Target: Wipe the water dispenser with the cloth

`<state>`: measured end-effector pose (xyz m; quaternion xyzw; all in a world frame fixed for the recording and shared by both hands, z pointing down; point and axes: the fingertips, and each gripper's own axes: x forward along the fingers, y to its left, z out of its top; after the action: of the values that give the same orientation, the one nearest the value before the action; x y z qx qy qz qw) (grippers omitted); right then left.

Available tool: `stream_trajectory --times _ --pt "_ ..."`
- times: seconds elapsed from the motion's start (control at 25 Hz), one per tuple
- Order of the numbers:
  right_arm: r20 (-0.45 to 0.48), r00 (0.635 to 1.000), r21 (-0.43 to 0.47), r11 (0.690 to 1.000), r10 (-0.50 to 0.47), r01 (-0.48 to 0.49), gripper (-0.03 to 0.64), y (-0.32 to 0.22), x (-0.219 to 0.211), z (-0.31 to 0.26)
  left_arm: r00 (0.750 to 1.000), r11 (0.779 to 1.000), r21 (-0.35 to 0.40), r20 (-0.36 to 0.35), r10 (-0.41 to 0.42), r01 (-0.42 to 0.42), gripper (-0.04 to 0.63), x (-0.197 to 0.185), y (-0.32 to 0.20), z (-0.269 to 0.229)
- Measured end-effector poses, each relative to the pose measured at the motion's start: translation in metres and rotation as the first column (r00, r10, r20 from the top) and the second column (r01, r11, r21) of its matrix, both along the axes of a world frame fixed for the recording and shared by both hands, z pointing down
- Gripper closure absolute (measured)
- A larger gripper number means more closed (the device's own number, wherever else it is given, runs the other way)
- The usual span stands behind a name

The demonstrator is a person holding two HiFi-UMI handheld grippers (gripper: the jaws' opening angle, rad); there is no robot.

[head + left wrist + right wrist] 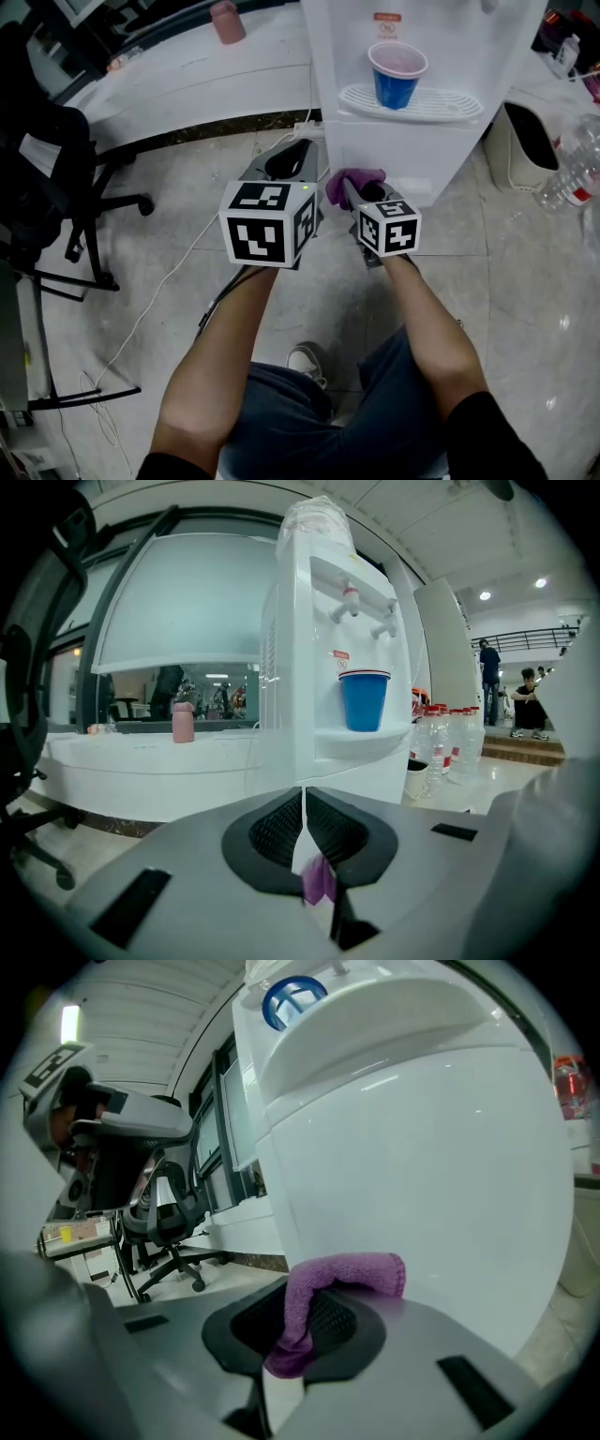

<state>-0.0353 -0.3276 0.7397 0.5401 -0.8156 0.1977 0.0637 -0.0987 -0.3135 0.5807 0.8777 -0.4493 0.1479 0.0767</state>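
In the head view, the boxy, smooth white water dispenser (pixel 394 155) carries a blue cup (pixel 396 77) on its slotted drip tray (pixel 455 105), and both tools sit low before its front panel. The left gripper view shows the left gripper (pixel 302 155) with its ribbed black pads (pixel 277 829) pressed together on nothing. In the right gripper view, the right gripper (pixel 352 190) pinches the fuzzy purple cloth (pixel 356 178), whose rolled fold lies just beside the glossy panel.

One water dispenser (pixel 398 155), one blue cup (pixel 397 77), one cloth (pixel 354 180), two tongs (pixel 298 157) (pixel 298 1327).
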Motion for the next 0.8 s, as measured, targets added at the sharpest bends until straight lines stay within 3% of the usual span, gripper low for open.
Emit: stream_trajectory --times 0.52,0.8 --pt "-0.043 0.993 -0.025 0.994 0.110 -0.111 0.571 0.014 0.080 0.006 0.997 0.997 0.008 0.005 0.073 -0.073 0.563 0.050 0.006 0.000" --pt "-0.053 0.975 -0.023 0.976 0.216 -0.217 0.571 0.021 0.133 0.006 0.993 0.993 0.015 0.019 0.113 -0.113 0.563 0.073 0.010 0.001"
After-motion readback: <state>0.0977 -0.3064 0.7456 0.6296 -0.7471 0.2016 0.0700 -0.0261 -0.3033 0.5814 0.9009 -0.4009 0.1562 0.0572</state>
